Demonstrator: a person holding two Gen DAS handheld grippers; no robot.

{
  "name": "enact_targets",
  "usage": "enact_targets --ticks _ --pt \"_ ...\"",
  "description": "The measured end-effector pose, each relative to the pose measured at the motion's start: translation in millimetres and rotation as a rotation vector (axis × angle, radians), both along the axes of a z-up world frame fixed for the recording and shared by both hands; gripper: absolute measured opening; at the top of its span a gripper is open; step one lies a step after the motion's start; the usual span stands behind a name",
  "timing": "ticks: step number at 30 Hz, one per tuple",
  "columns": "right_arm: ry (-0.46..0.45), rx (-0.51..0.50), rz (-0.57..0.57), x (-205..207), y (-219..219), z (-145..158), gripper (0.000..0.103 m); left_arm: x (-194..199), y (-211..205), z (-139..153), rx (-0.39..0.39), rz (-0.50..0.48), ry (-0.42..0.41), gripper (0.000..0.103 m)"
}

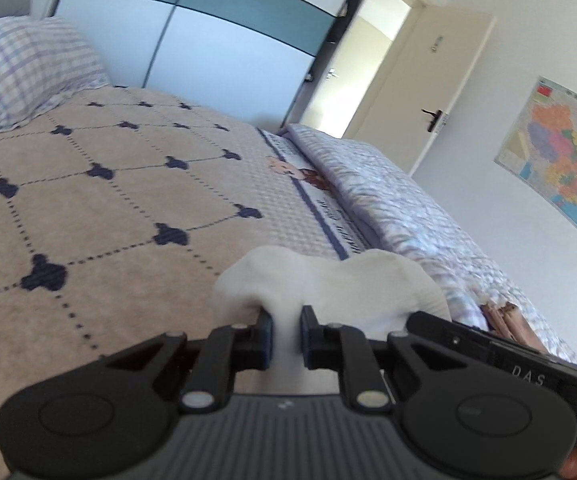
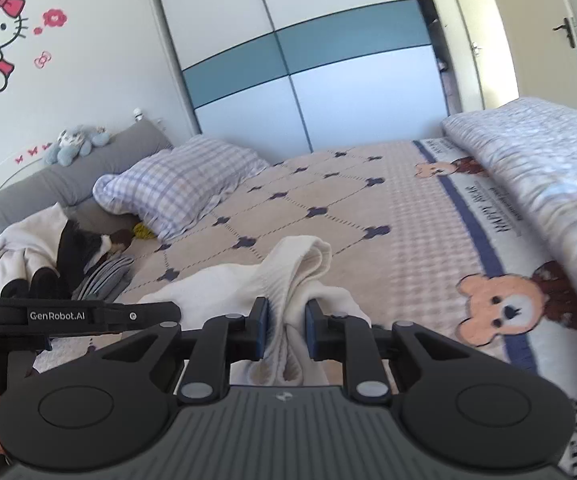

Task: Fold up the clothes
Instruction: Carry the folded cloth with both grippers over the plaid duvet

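Note:
A cream-white knitted garment (image 1: pixel 340 280) is held up over the bed between both grippers. My left gripper (image 1: pixel 286 318) is shut on a bunched fold of it, with cloth bulging over both pads. In the right wrist view my right gripper (image 2: pixel 286 310) is shut on another gathered fold of the same white garment (image 2: pixel 288 268), which drapes leftward toward the left tool's black body (image 2: pixel 68 316). The right tool's body (image 1: pixel 508 364) shows at the lower right of the left wrist view. The two grippers sit close side by side.
Beneath lies a beige bedspread (image 1: pixel 128 200) with navy clover marks and a bear border (image 2: pixel 508 304). A checked pillow (image 2: pixel 184 184) and a pile of clothes (image 2: pixel 60 256) lie by the grey headboard. A folded quilt (image 2: pixel 548 168) runs along the right. Beyond the bed are a wardrobe (image 2: pixel 308 72) and a door (image 1: pixel 408 92).

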State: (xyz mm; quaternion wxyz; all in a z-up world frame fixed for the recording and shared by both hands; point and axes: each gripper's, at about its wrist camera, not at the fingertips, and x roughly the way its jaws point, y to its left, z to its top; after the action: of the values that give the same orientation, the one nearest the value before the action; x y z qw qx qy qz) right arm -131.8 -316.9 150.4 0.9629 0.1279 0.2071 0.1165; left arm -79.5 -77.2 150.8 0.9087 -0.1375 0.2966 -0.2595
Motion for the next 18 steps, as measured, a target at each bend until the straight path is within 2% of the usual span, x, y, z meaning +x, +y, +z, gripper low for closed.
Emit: enact_targets --ticks 6,9,11,15,18 --pt "-0.115 -0.015 -0.232 -51.6 -111.5 28.7 0.021 24.0 -123.8 37.3 -0.02 -0.154 -0.081 0.014" --pt "-0.182 -0.009 -0.371 -83.8 -155.4 36.5 0.02 28.7 -203.7 59.6 -0.039 -0.252 -0.132 0.014" --pt "-0.209 0.002 -0.471 -102.3 -177.0 35.8 0.02 28.6 -262.3 68.6 -0.017 -0.323 -0.154 0.013" --pt "-0.217 0.048 -0.696 -131.4 -211.5 20.1 0.019 25.4 -371.7 60.8 0.014 -0.478 -0.15 0.013" --pt "-0.192 0.054 -0.887 -147.5 -225.2 -0.9 0.019 15.3 -433.6 36.5 0.051 -0.622 -0.16 0.014"
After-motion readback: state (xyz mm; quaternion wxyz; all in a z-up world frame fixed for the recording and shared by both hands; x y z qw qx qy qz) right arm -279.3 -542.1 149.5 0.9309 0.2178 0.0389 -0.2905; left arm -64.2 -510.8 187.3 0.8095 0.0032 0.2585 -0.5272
